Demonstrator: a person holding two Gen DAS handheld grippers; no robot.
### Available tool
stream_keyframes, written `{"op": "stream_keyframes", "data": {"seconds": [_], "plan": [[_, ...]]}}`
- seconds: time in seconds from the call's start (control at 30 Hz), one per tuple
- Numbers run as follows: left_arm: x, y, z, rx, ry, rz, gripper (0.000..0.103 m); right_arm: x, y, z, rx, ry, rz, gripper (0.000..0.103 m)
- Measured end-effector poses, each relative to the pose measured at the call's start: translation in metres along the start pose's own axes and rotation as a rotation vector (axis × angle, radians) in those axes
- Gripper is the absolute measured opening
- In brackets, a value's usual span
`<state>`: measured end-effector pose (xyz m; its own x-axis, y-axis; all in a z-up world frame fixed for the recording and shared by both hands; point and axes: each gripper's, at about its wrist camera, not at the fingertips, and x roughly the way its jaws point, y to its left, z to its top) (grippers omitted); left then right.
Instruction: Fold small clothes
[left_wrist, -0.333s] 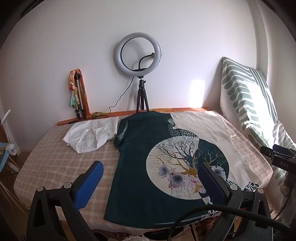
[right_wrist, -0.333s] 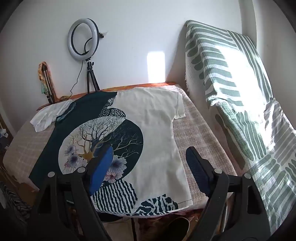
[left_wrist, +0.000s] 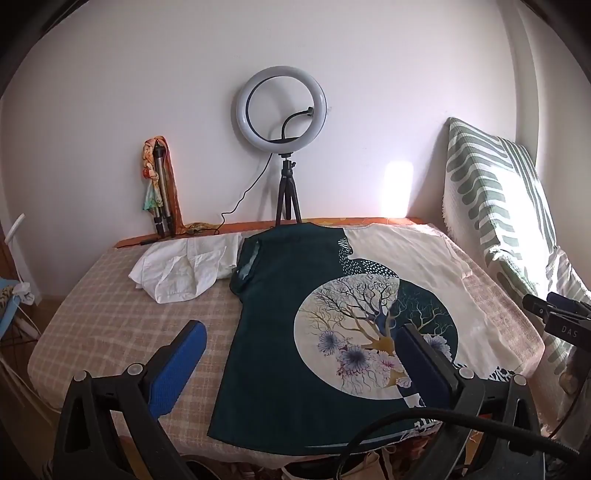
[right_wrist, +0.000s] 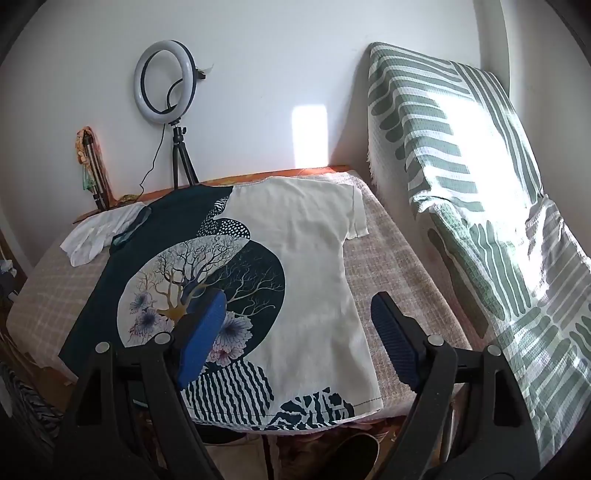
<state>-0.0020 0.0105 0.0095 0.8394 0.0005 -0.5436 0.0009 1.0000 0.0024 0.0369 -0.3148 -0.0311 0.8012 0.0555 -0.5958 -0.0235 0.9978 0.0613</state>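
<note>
The shirt (left_wrist: 332, 325) lay spread flat on the desk (left_wrist: 110, 332), collar toward the far edge by the wall, hem at the near edge and slightly overhanging it. A crumpled white garment (left_wrist: 181, 269) sat near the far left corner, just touching the shirt's dark sleeve.

The left hand-held gripper (left_wrist: 299, 365) hovered over the near edge with its jaws spread wide and nothing between the pads. The right hand-held gripper (right_wrist: 299, 332) hung over the hem on the cream side, also wide open and empty.

No fold had been started, judging by the flat layout. The risks lay in the grasp — thin, limp cloth lying flush on the checked cover (right_wrist: 388, 258) could slip from the pads, or a pinch could catch the cover along with the hem and drag it. If the two sides were lifted unevenly, the fold line would probably skew. The overhanging hem might slide the shirt off the near edge if tugged toward the person.

The shirt looked like a smooth, light knit, half dark teal, half cream, with a round tree-and-flower print and wavy stripes by the hem. The cover appeared coarser, woven. The pads were blue, ribbed and rubbery-looking — likely good grip on fabric.
</note>
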Motion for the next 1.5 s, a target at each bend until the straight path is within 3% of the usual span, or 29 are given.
{"op": "stream_keyframes", "data": {"seconds": [1.5], "plan": [[-0.0061,-0.0056,0.0037,-0.033,-0.016,0.010,0.103,0.0012,0.0004,0.0003,0.006,-0.003,0.000,0.083]]}}
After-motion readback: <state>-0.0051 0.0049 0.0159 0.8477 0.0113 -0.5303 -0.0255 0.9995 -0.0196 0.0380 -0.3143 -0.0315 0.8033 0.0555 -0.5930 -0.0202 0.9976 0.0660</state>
